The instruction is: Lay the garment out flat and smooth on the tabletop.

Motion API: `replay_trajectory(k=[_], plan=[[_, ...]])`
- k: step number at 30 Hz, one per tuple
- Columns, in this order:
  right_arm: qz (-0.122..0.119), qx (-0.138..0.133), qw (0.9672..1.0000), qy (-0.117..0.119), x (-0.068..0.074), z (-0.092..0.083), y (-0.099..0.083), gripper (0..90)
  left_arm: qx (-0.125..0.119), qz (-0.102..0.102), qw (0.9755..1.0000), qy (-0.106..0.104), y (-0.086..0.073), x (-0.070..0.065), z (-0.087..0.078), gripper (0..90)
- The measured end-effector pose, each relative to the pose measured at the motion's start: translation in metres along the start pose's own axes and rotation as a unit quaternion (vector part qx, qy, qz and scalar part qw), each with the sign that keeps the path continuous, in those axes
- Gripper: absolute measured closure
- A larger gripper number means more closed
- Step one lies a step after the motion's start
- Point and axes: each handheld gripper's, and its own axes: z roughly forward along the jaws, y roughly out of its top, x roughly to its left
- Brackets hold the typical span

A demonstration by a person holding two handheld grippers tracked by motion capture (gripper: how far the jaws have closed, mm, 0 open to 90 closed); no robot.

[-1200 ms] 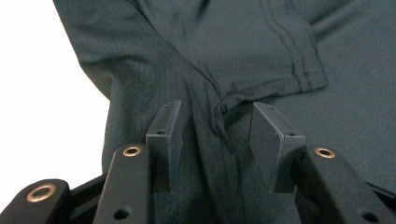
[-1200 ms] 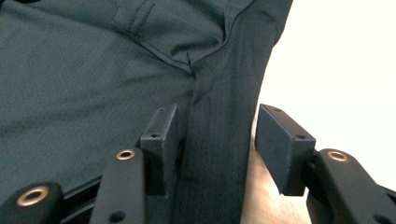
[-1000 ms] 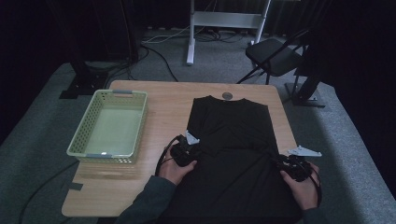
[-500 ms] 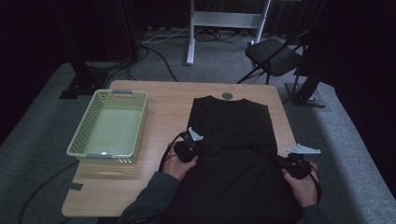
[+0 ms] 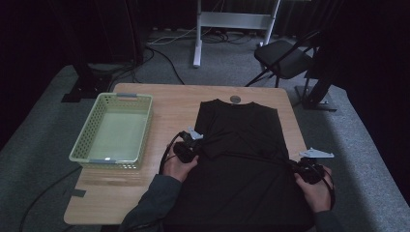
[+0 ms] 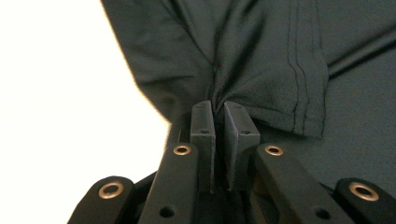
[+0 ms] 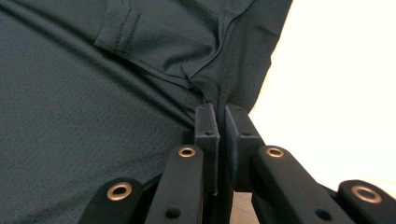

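On the wooden table (image 5: 169, 99) over grey carpet (image 5: 367, 159), both jaws have just closed, pinching the black shirt (image 5: 241, 145).

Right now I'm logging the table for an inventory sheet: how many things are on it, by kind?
Black short-sleeved fabric T-shirt, laid flat: 1
Pale green perforated plastic basket: 1
Small round grey disc by the collar: 1
Hand-held black claws pinching the shirt, left claw and right claw: 2
Total: 5
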Motion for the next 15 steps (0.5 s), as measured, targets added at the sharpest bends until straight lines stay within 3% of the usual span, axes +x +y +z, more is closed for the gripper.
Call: replay_trajectory(k=[15], plan=[[0.012,0.003,0.9997,-0.023,-0.016,-0.002,0.0,84.6,-0.002,-0.04,0.9988,0.027,-0.013,0.034,-0.007,84.2]])
